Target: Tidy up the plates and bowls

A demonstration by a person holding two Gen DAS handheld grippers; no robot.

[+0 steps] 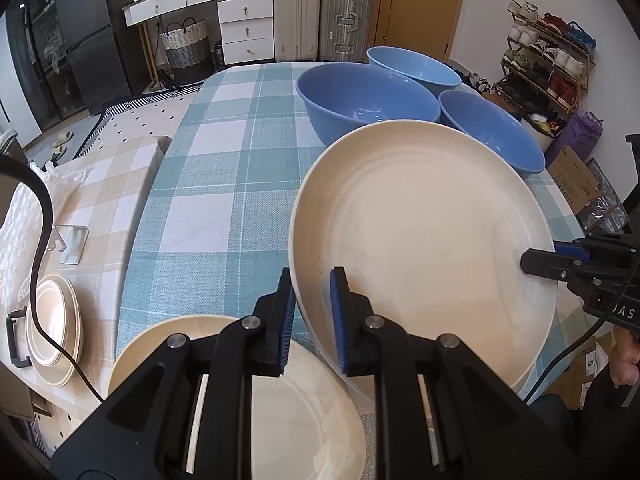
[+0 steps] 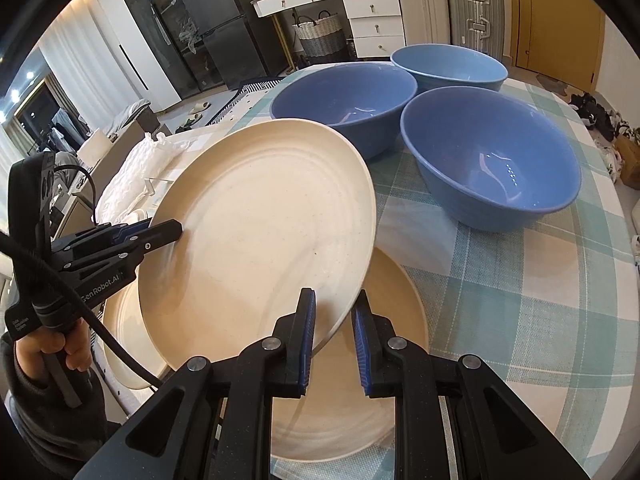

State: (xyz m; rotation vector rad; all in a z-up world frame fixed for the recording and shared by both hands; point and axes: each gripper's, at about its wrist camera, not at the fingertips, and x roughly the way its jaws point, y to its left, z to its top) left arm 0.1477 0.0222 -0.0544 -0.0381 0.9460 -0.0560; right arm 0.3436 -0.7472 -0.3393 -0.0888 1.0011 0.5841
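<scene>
**A:** Where's the plate just now?

**B:** The cream plate (image 1: 424, 248) is up off the table, tilted, carried between both tools. The left gripper (image 1: 314, 320) has its pads pinched on the near-left rim; the right gripper (image 2: 334, 334) is clamped on the opposite rim. Both sets of jaws are narrow, closed on that one plate.

**A:** Why two grips for one plate?

**B:** My guess: it's wide and shallow, and a single pinch at the edge would let it swing. Opposite holds keep it steady.

**A:** What's beneath it?

**B:** A second cream plate (image 2: 384, 360) lies flat on the checked tablecloth (image 1: 208, 184), near the table's front edge, partly under the lifted one. It looks like the landing spot for stacking, though I can't be sure.

**A:** And the bowls?

**B:** Three blue bowls (image 2: 492, 160) sit clustered on the far side, close together but not nested, so that part looks undone.

**A:** Anything further out?

**B:** A small stack of plates (image 1: 54, 328) rests on a lower beige-checked surface to the left, well apart.
</scene>
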